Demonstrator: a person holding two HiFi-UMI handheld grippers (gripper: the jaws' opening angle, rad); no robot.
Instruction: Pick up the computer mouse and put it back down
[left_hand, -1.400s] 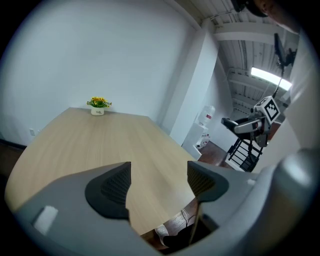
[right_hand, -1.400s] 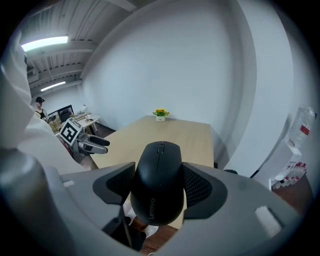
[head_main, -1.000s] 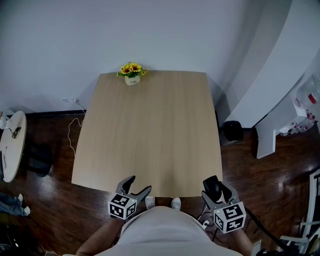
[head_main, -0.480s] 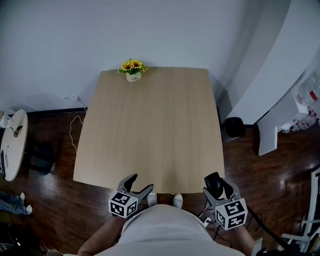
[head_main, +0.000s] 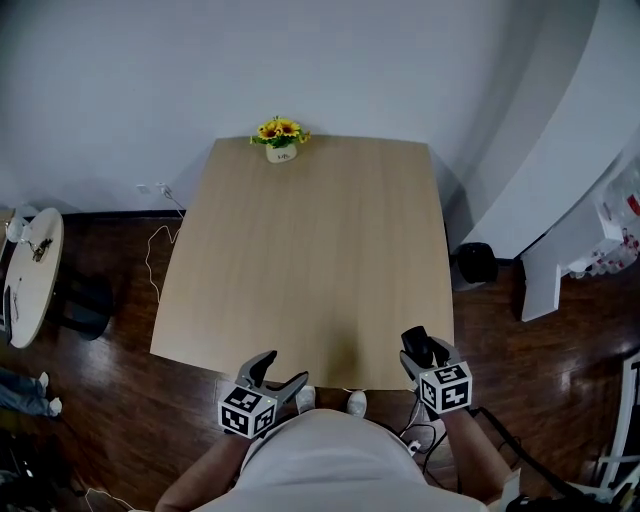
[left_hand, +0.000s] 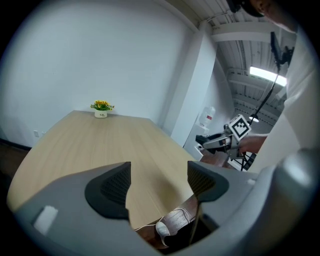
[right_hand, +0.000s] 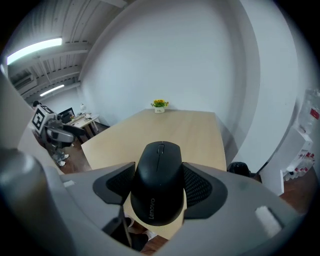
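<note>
A black computer mouse (right_hand: 159, 181) sits clamped between the pads of my right gripper (right_hand: 159, 184), which is shut on it. In the head view that gripper (head_main: 420, 350) hangs at the near right corner of the light wooden table (head_main: 310, 250), the mouse (head_main: 417, 345) dark between its jaws. My left gripper (head_main: 272, 372) hovers at the table's near edge on the left, open with nothing between its fingers. In the left gripper view its pads (left_hand: 111, 189) stand well apart over the table edge (left_hand: 150, 210), and the right gripper (left_hand: 220, 141) shows off to the right.
A small pot of yellow flowers (head_main: 281, 140) stands at the table's far edge. A round side table (head_main: 30, 285) is at the left on the dark wood floor. A white wall panel (head_main: 560, 200) and a black bin (head_main: 474, 262) lie to the right.
My right gripper has dropped lower and moved in toward the table's near right corner with the mouse still in it. The left gripper has stayed in place.
</note>
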